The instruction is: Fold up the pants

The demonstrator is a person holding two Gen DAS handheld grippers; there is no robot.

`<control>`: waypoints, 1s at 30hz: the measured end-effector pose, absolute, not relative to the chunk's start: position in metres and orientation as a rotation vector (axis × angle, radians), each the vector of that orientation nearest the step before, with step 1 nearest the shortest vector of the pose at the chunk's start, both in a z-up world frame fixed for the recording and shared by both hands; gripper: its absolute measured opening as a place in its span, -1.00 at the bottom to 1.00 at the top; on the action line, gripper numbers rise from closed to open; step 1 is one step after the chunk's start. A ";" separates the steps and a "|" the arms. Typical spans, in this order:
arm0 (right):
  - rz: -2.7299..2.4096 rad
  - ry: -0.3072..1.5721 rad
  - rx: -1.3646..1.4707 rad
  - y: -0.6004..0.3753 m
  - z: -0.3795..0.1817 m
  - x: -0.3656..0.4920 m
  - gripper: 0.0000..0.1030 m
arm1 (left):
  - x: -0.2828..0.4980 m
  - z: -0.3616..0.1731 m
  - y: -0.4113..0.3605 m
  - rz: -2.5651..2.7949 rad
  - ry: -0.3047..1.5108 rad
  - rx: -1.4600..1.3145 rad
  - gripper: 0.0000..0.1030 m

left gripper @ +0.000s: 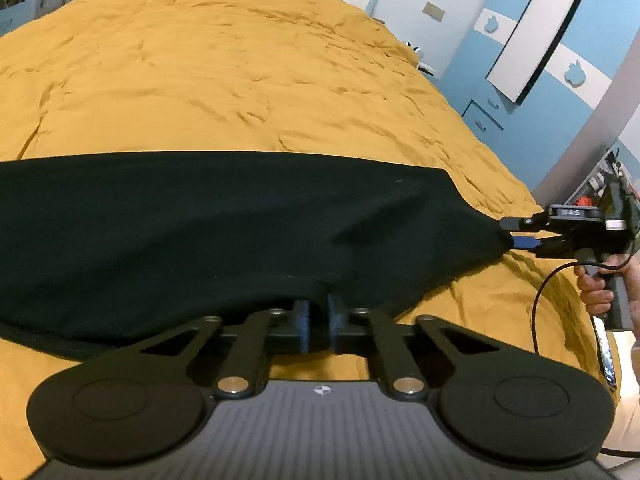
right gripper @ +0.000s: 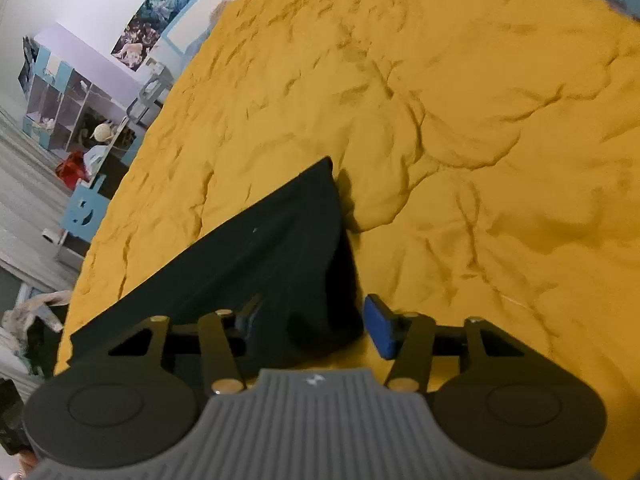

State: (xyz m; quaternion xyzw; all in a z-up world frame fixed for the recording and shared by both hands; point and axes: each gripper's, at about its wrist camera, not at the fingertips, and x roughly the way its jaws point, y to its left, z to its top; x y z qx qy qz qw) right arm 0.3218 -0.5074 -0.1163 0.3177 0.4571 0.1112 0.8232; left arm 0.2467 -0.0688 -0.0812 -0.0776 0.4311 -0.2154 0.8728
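Fabric is bunching between the closed jaws of the left tool point(left gripper: 319, 316), which is clamping the near edge of the pants point(left gripper: 200, 232); the right tool point(left gripper: 516, 236), just past that edge toward the bedside, is pinching a corner of the same garment, though in its own view the jaws are standing apart with cloth draped between them, so I cannot tell whether that grip is firm. One pair of black pants is lying across the near part of the bed point(left gripper: 240, 80), and everything else here is placed from that garment: two tools at its near edge and corner, one hand point(left gripper: 598, 292) on the right tool's grip, one mustard bedspread stretching away beyond it. Judging by the sag and soft folds, the pants are handling as light, limp and non-slippery cloth, best taken at hem or waistband corners and kept taut. Beyond the bed, one blue wardrobe point(left gripper: 520, 92) is standing against the wall.
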 end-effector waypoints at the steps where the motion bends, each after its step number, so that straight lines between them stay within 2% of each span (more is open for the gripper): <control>1: 0.253 0.975 0.697 -0.509 -0.120 0.324 -0.59 | 0.246 -0.081 -0.067 -0.452 0.900 -0.171 -0.95; 2: 0.266 0.977 0.715 -0.510 -0.122 0.325 -0.94 | 0.245 -0.080 -0.065 -0.455 0.897 -0.180 -0.96; 4: 0.282 0.957 0.723 -0.513 -0.117 0.325 -1.00 | 0.244 -0.077 -0.062 -0.459 0.889 -0.200 -0.97; 9: 0.319 0.962 0.613 -0.514 -0.092 0.323 -1.00 | 0.235 -0.072 -0.052 -0.494 0.903 -0.253 -0.97; 13: 0.282 1.033 0.592 -0.517 -0.117 0.322 -1.00 | 0.230 -0.102 -0.055 -0.481 0.999 -0.266 -0.97; 18: 0.257 1.023 0.606 -0.515 -0.128 0.321 -1.00 | 0.235 -0.115 -0.057 -0.467 1.057 -0.262 -0.94; 19: 0.255 1.022 0.590 -0.514 -0.126 0.321 -0.95 | 0.235 -0.113 -0.057 -0.474 1.072 -0.248 -0.90; 20: 0.249 1.017 0.563 -0.511 -0.121 0.319 -0.82 | 0.233 -0.110 -0.056 -0.483 1.081 -0.236 -0.75; 21: 0.231 1.010 0.524 -0.509 -0.115 0.317 -0.77 | 0.232 -0.108 -0.056 -0.490 1.091 -0.212 -0.69; 23: 0.203 0.986 0.446 -0.504 -0.101 0.310 -0.51 | 0.225 -0.100 -0.052 -0.490 1.089 -0.170 -0.67; 30: 0.232 0.869 0.304 -0.460 -0.065 0.290 -0.50 | 0.227 -0.061 -0.020 -0.433 0.903 -0.243 -0.67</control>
